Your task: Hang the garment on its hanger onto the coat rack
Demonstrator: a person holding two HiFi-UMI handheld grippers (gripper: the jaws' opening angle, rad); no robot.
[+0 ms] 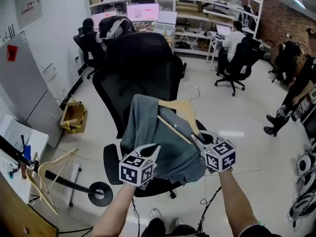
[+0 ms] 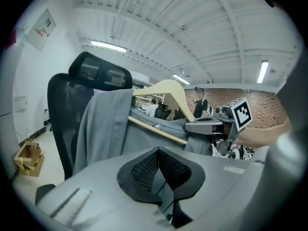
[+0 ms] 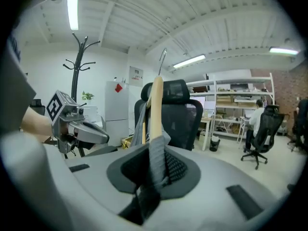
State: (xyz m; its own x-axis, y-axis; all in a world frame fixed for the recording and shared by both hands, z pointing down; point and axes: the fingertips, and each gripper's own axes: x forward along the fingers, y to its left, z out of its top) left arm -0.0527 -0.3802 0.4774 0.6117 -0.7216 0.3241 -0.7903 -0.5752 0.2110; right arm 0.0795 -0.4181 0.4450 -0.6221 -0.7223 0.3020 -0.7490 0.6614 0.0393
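A grey garment (image 1: 148, 127) hangs on a wooden hanger (image 1: 180, 110) with a metal hook, in front of a black office chair (image 1: 138, 63). My left gripper (image 1: 152, 151) is shut on a fold of the garment's lower left part; the grey cloth shows between its pads (image 2: 144, 170). My right gripper (image 1: 198, 138) is shut on the garment at the hanger's right end, where the wooden arm (image 3: 155, 105) rises straight out of the jaws. The coat rack (image 3: 77, 66) stands to the left in the right gripper view; in the head view its pole and round base (image 1: 100, 193) lie at the lower left.
Empty wooden hangers (image 1: 47, 174) hang by the rack's pole. A cardboard box (image 1: 73, 116) sits on the floor at the left. Desks, shelves (image 1: 197, 9) and seated people (image 1: 232, 41) fill the back of the room. A white cabinet (image 1: 24, 83) stands on the left.
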